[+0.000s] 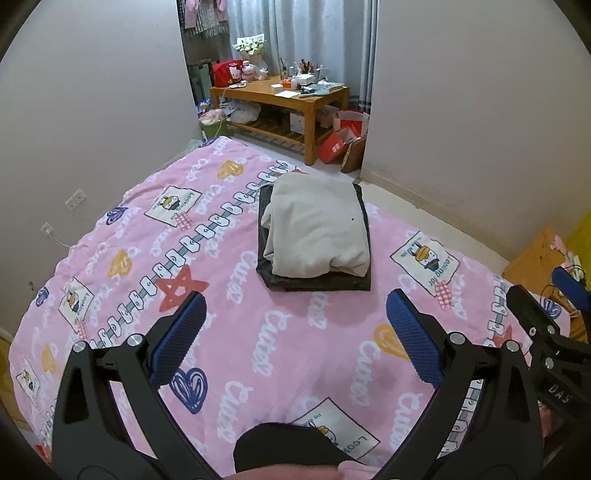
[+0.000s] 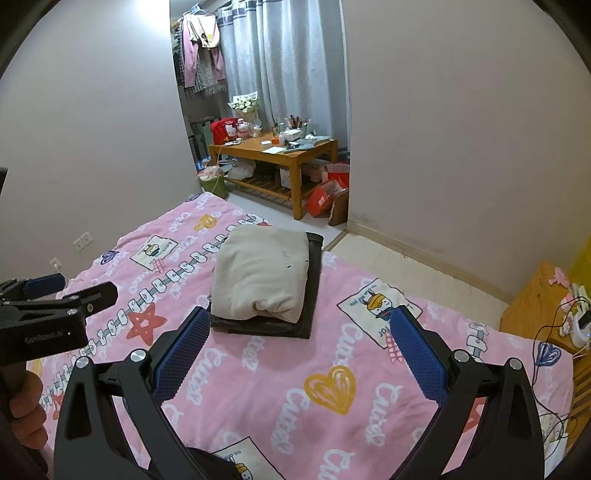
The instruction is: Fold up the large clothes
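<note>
A cream garment sits folded into a plump bundle, resting squarely on top of a dark folded garment whose edges poke out beneath it on the near side and along the right. The little stack lies out on the pink patterned quilt, toward the far half of the bed, well clear of both tools. Nearer the camera, the left gripper hovers above the quilt with its blue-padded fingers spread wide and nothing between them; the stack shows through the gap, well apart from the pads. The right gripper is likewise splayed wide and holds nothing, its left pad lining up in view with the near corner of the dark garment, though whether it touches is hard to tell. Beyond the foot of the bed stands a cluttered wooden table in front of grey curtains, with a red bag on it, and clothes hang on a rail to the left.
</note>
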The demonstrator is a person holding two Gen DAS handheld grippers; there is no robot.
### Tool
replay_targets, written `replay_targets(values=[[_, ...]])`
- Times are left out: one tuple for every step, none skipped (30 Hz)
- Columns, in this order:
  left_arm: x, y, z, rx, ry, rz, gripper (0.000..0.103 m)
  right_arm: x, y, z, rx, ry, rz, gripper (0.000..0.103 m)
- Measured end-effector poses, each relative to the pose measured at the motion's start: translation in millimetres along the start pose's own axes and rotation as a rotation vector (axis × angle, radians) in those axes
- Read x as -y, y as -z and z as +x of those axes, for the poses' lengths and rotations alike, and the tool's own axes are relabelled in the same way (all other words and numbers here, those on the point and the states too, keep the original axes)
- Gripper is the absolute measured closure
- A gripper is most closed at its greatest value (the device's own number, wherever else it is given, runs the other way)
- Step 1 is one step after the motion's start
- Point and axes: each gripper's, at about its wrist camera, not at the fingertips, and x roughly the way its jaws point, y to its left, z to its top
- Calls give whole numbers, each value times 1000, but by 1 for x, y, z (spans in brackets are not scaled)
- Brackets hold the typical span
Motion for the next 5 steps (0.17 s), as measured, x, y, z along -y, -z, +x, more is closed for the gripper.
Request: replay_targets(values=[[0, 1, 0, -3, 3, 2, 7, 1, 0, -1, 2, 0, 4, 8], [1, 1, 1, -6, 6, 6, 7, 1, 0, -1, 4, 2, 5, 8], [2, 2, 1, -8, 7, 8, 7, 2, 1, -2, 5, 5, 6, 8], [2, 2, 1, -8, 8, 9, 7, 3, 2, -3, 6, 4, 8, 8], [2, 3, 1, -5, 9, 6, 7, 3, 2, -3, 6, 4, 8, 8]])
